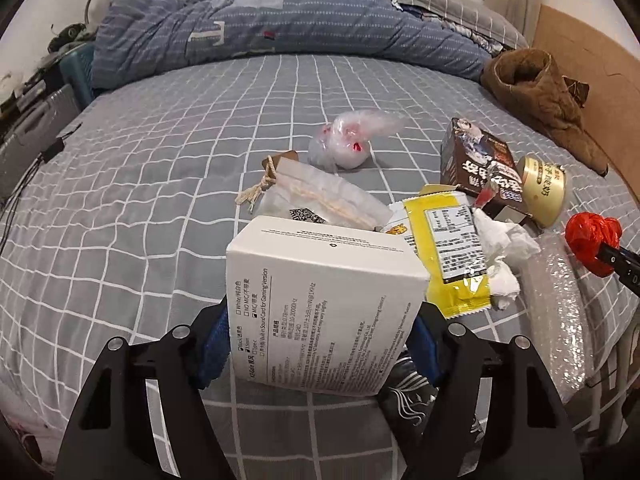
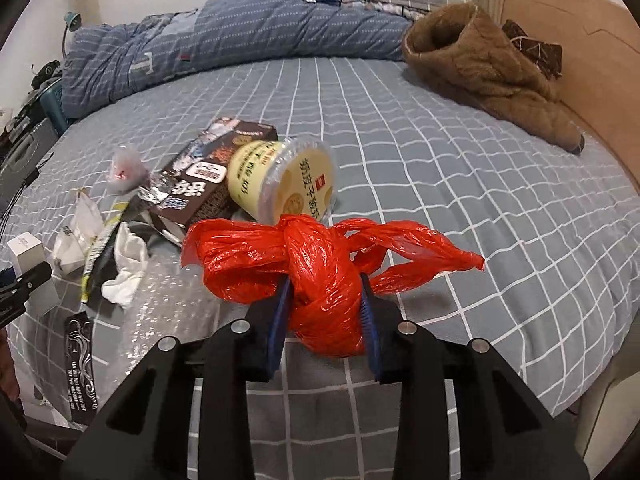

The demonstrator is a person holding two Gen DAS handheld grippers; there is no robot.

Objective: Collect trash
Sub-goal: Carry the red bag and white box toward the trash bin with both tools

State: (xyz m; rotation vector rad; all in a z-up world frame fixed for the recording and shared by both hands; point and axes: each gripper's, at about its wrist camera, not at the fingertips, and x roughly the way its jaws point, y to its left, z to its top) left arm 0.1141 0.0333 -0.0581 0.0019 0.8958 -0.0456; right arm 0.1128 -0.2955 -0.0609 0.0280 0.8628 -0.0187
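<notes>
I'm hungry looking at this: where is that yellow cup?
In the right wrist view, the yellow cup lies on its side on the bed, against the brown box, just beyond the red bag.

The white box (image 1: 320,312) between my left pads carries rows of small print; I can read "White", "NO MIC", "Type-c", "Built-in Sound Card for Gaming Version" and "1KHz", with tick-boxes beside them. At two o'clock from it, the yellow wrapper (image 1: 448,240) bears a nutrition table too fine to read. The cream cup (image 2: 280,178) at twelve o'clock from my right pads and the brown carton (image 2: 200,188) show large Chinese characters.
</notes>
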